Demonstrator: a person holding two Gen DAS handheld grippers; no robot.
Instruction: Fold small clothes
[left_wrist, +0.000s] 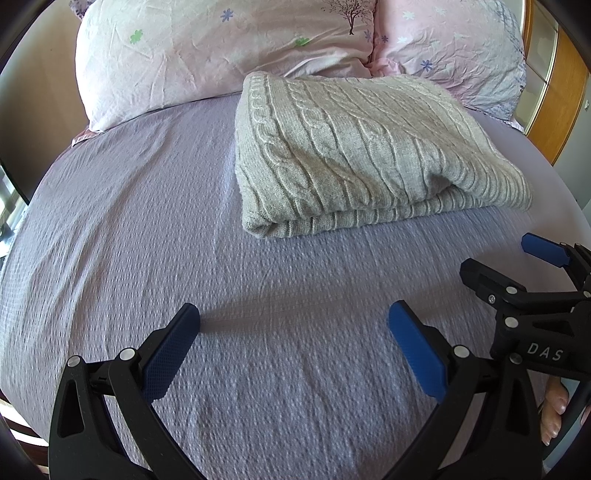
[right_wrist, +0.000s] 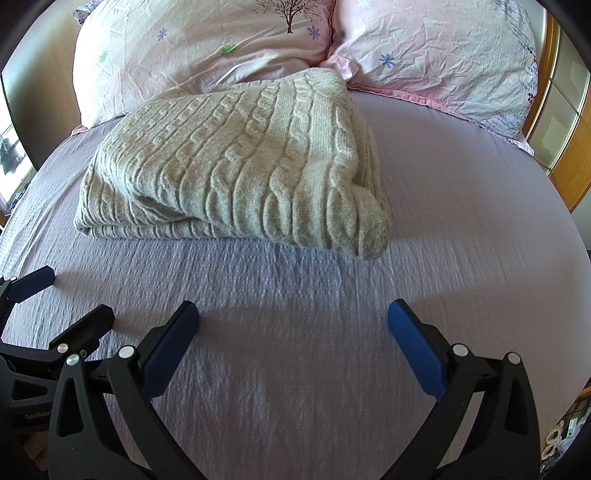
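A beige cable-knit sweater (left_wrist: 362, 155) lies folded in a thick rectangle on the lilac bed sheet (left_wrist: 147, 240), just below the pillows. It also shows in the right wrist view (right_wrist: 236, 166). My left gripper (left_wrist: 293, 314) is open and empty, low over the sheet in front of the sweater. My right gripper (right_wrist: 293, 314) is open and empty too, beside the left one. The right gripper shows at the right edge of the left wrist view (left_wrist: 502, 262). The left gripper shows at the left edge of the right wrist view (right_wrist: 70, 295).
Two pink flowered pillows (left_wrist: 221, 48) (left_wrist: 454, 55) lean at the head of the bed behind the sweater. A wooden cabinet with glass panels (right_wrist: 565, 122) stands to the right of the bed. Bare sheet (right_wrist: 461, 184) lies right of the sweater.
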